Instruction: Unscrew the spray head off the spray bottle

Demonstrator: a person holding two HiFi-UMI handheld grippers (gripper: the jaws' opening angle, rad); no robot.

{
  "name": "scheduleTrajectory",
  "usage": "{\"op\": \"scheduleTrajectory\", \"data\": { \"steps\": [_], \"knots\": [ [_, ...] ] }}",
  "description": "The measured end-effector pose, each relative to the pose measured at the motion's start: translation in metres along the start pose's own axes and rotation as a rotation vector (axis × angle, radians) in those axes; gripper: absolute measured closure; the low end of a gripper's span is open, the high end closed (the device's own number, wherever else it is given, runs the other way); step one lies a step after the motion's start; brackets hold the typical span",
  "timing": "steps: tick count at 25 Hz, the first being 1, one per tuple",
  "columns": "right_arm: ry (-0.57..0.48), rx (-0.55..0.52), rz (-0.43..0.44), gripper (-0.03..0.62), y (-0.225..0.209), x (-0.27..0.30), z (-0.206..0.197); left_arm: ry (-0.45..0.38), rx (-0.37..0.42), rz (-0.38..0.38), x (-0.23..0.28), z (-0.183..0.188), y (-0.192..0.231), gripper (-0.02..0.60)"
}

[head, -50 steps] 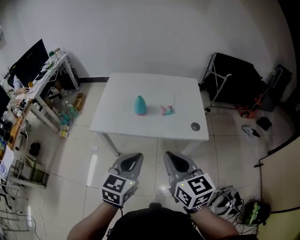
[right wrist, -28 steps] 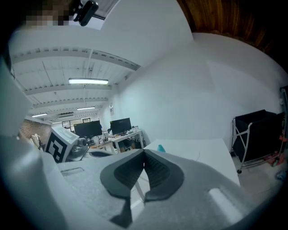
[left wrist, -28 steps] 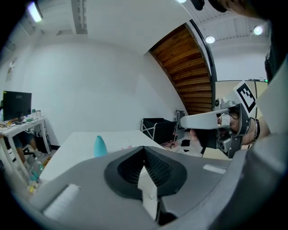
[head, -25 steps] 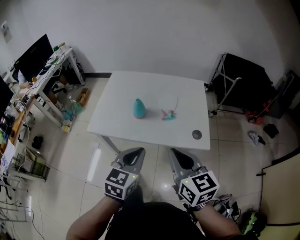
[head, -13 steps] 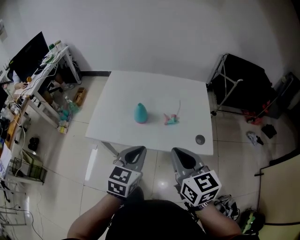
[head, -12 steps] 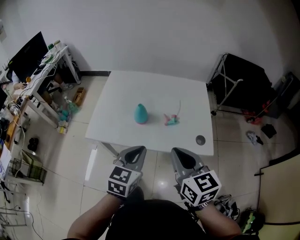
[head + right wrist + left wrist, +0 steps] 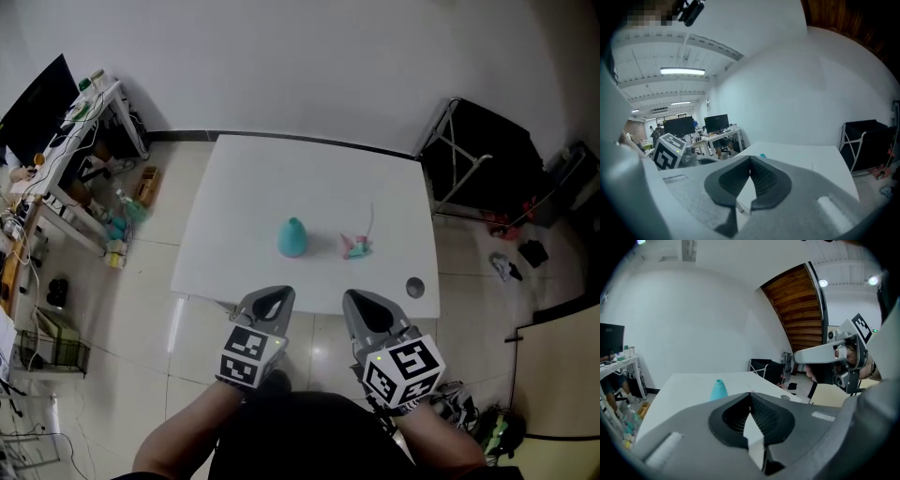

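The counter (image 7: 244, 206) is closer now; left tongs (image 7: 277, 293) and right tongs (image 7: 355, 295) are both pinched together, empty. Teal bottle (image 7: 292, 236) stands upright, spray head (image 7: 356, 247) lying just right.

Black top (image 7: 300, 436). Left gripper (image 7: 275, 293), right gripper (image 7: 357, 295): grey shells, white cubes (image 7: 246, 356) bearing black square markers.

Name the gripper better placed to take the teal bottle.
Probably left: the left gripper sits almost straight below the bottle in the head view; the right gripper lines up with the loose spray head.
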State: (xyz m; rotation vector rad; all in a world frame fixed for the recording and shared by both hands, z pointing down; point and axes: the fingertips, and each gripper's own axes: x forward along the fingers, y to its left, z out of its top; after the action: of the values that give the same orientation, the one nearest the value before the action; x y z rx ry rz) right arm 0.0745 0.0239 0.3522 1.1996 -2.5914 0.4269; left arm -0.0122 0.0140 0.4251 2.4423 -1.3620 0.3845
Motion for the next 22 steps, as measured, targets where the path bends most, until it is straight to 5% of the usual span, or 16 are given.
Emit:
{"op": "scheduleTrajectory", "data": {
  "steps": [22],
  "knots": [
    [0.098, 0.007, -0.105, 0.602, 0.002, 0.065, -0.001, 0.116, 0.054, -0.125, 0.050, -0.027, 0.060, 0.504]
  ]
}}
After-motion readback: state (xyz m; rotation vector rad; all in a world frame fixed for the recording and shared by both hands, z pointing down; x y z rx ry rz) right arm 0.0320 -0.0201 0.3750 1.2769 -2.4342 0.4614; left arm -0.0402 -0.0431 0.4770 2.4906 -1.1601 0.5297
